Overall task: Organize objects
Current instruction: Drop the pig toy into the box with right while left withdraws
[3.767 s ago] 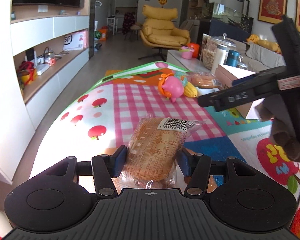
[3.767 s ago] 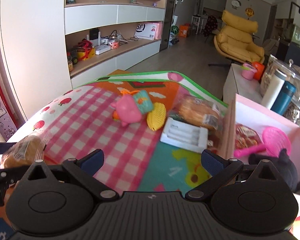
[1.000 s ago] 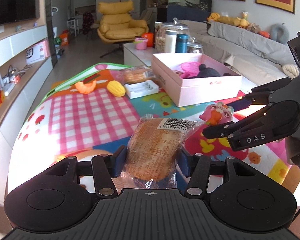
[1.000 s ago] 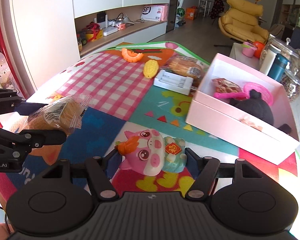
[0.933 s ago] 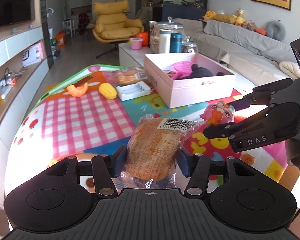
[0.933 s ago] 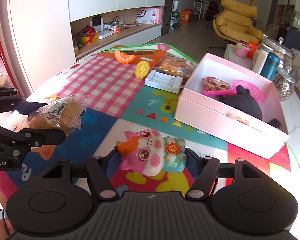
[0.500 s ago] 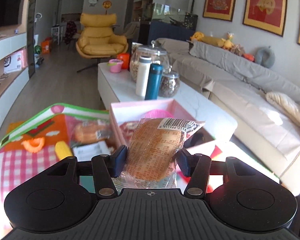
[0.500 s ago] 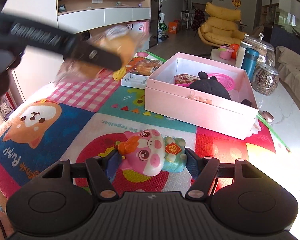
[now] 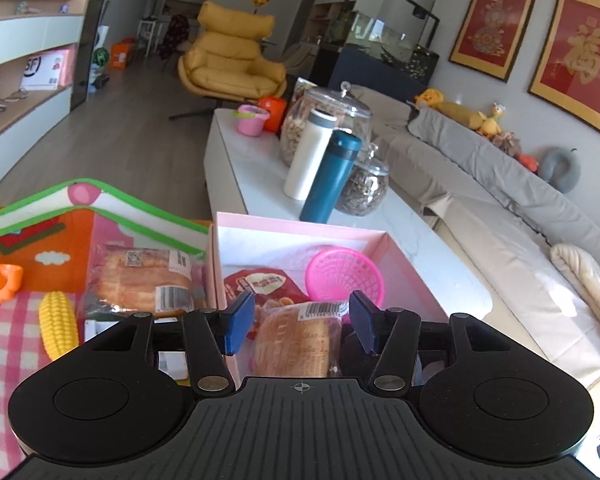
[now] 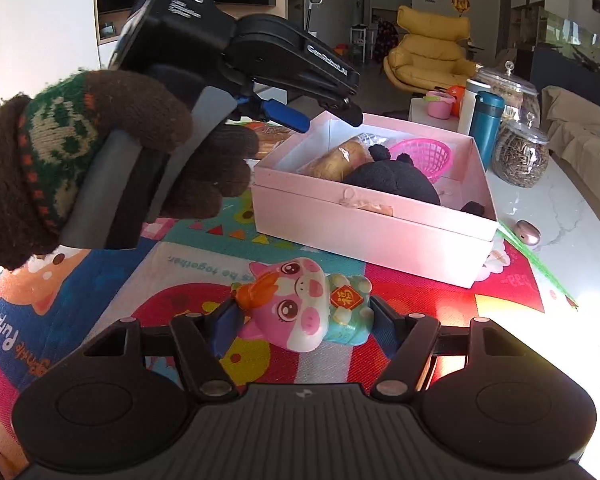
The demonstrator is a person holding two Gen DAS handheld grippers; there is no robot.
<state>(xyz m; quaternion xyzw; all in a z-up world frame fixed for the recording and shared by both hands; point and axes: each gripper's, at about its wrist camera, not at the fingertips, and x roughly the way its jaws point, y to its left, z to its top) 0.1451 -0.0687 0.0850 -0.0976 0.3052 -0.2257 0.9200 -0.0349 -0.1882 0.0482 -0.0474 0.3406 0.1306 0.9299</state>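
Two grippers: both seen; the left one is held by a gloved hand (image 10: 100, 152).
Right gripper (image 10: 300, 320): fingers are clenched on the pig toy (image 10: 300, 308), over the mat (image 10: 180, 264), near the box's (image 10: 360, 224) front wall.
Left gripper (image 9: 300, 320): held over the box; its fingers are closing, with nothing pressed between them.
Bread (image 9: 296, 344): laid in the box below the left fingers, beside a plush (image 10: 392, 180) and a red packet (image 9: 260, 284).
Basket (image 9: 342, 276): set farther back in the box.
Table (image 9: 252, 160): jars and flasks are stood beyond the box.
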